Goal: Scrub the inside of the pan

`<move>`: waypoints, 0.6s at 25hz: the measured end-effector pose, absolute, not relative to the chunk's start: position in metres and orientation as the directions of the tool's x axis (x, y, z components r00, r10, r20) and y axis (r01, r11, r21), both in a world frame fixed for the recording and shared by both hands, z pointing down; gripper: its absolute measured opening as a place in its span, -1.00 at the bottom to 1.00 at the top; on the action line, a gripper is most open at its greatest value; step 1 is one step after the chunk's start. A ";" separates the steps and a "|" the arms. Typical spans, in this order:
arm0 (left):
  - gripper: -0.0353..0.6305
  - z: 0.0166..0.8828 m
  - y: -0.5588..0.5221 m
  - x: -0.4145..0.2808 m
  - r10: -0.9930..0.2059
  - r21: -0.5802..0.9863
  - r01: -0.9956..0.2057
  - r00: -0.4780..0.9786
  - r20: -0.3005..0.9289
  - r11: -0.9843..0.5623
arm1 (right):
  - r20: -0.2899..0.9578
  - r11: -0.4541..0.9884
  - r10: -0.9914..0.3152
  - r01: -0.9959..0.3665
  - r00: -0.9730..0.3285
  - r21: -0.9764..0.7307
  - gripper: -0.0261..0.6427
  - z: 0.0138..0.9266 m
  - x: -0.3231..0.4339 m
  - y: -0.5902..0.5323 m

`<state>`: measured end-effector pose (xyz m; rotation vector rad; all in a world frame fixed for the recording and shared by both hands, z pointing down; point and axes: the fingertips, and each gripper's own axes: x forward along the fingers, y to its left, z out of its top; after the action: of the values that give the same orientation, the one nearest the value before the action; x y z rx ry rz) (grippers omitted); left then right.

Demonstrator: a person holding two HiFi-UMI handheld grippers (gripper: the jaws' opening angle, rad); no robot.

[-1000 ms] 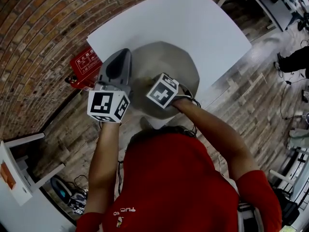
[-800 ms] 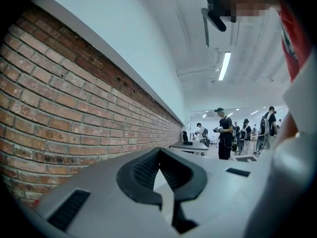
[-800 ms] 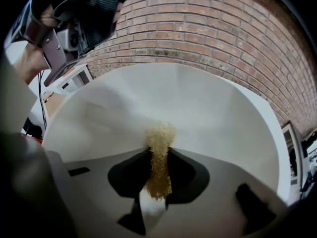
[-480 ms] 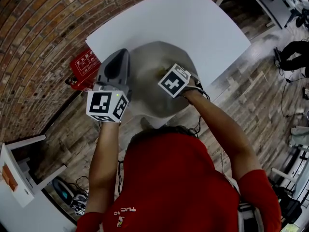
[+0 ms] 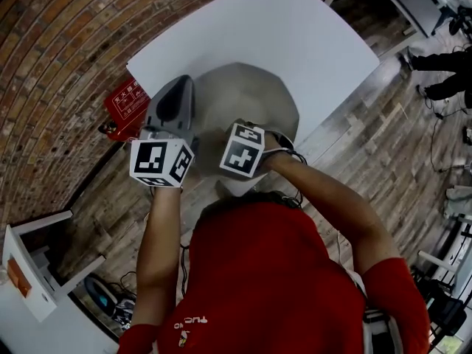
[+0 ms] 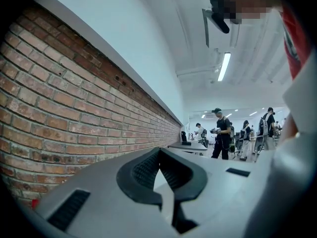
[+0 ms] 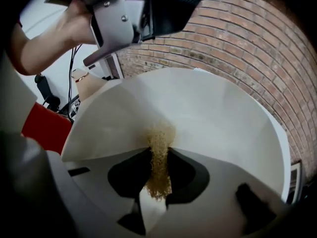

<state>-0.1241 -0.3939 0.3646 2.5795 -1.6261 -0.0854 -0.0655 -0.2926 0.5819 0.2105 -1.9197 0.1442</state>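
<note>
The pan is wide and grey, standing on the white table; its inside looks white in the right gripper view. My right gripper reaches down into it, shut on a yellow-brown scouring pad whose tip presses against the pan's inner wall. In the head view the right gripper sits over the near part of the pan. My left gripper lies along the pan's left rim. Seen in its own view, the left gripper points at a brick wall, jaw tips together, nothing showing between them.
A red box stands on the brick floor left of the table. White furniture is at the lower left. Several people stand far off by desks. The table's near edge runs just under the pan.
The right gripper swung out to the right side of the pan, then came back left and nearer with the pad. The left gripper stayed almost still.
</note>
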 end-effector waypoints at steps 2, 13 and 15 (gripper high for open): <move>-0.85 0.364 -0.393 -0.123 -0.902 0.106 -0.897 0.431 0.001 -0.429 | 0.947 0.981 -0.074 -0.193 -0.311 0.013 -0.66 0.588 -0.060 -0.292; -0.85 0.366 -0.392 -0.126 -0.903 0.103 -0.898 0.430 0.003 -0.427 | 0.970 0.946 -0.135 -0.319 -0.203 0.065 -0.66 0.593 -0.010 -0.333; -0.85 0.366 -0.392 -0.125 -0.901 0.100 -0.897 0.433 0.005 -0.431 | 0.969 0.938 -0.148 -0.339 -0.197 0.074 -0.66 0.590 -0.006 -0.337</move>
<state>-0.1252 -0.3917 0.3661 2.5843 -1.6253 -0.0748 -0.0061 -0.3370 0.5897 0.3644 -1.7749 0.1790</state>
